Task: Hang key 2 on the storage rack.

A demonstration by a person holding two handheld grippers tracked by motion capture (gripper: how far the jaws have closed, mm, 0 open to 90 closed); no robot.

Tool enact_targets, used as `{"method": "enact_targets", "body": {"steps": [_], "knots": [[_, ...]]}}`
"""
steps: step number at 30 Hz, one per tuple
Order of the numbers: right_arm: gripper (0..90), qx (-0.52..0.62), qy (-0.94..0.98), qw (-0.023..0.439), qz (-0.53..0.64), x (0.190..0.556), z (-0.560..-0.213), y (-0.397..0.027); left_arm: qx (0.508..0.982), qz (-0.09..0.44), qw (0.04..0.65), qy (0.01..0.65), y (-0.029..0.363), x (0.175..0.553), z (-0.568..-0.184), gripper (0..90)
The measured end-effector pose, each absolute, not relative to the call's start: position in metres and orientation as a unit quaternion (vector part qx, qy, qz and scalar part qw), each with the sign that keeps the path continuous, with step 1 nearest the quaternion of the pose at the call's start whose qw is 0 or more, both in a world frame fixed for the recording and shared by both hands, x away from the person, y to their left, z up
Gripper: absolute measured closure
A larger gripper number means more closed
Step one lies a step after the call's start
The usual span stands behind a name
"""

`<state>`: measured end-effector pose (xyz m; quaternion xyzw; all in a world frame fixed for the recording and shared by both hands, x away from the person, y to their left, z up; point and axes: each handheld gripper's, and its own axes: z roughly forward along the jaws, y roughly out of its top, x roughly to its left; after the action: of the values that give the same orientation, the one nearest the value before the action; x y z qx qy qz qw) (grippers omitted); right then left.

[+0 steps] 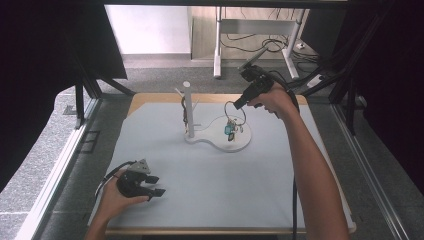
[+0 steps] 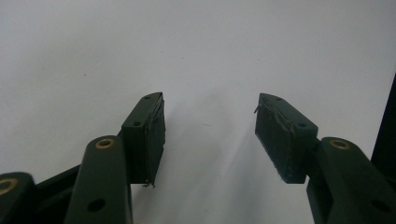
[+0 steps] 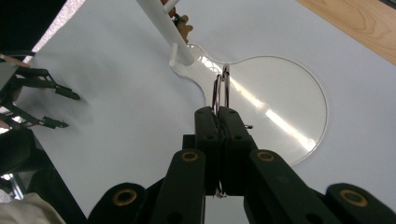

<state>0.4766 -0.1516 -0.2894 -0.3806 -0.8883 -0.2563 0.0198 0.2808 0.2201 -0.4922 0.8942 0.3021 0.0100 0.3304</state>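
Observation:
My right gripper (image 1: 238,104) hangs over the round base (image 1: 245,141) of a white stand and is shut on a metal key ring (image 1: 235,112). A bunch of keys with a teal tag (image 1: 229,130) dangles from the ring down to the base. In the right gripper view the jaws (image 3: 218,114) are pressed together on the ring (image 3: 221,86), with the glossy base (image 3: 285,112) below and the stand's post (image 3: 161,25) beyond. The post (image 1: 188,107) stands upright with small pegs. My left gripper (image 1: 155,186) rests at the near left of the mat, open (image 2: 210,135) and holding nothing.
A white mat (image 1: 210,180) covers the wooden table (image 1: 150,97). Black frame posts (image 1: 79,102) stand at both sides. A desk's white legs (image 1: 218,50) and cables lie on the floor behind. The left gripper (image 3: 49,107) is visible from the right gripper view.

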Motion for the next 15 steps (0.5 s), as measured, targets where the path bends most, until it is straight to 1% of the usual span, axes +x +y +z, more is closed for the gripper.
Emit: {"method": "enact_targets", "body": {"steps": [15], "knots": [[88.1, -0.380, -0.886, 0.020, -0.263, 0.492, -0.291, -0.132, 0.892, 0.008, 0.333, 0.306, 0.221, 0.279, -0.491, 43.1]]}}
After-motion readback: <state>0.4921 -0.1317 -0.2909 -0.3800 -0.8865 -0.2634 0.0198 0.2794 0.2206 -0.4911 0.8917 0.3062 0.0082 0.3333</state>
